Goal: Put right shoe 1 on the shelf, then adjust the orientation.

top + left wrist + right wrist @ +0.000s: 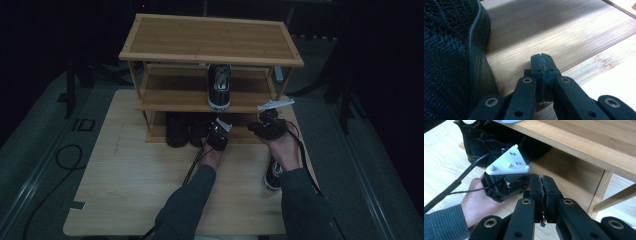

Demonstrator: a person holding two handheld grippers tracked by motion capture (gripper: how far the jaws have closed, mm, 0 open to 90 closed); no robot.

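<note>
The bottom tier of the shoe rack [150,131] lies in shadow, dimming the black mesh shoes [176,131] there; left gripper [218,136] and right gripper [265,129], beside them, are closed and empty.

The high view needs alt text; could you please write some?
A person holds a left hand-held gripper and a right hand-held gripper at the bottom shelf of a wooden shoe rack, beside black shoes; a sneaker sits on the middle shelf.
</note>
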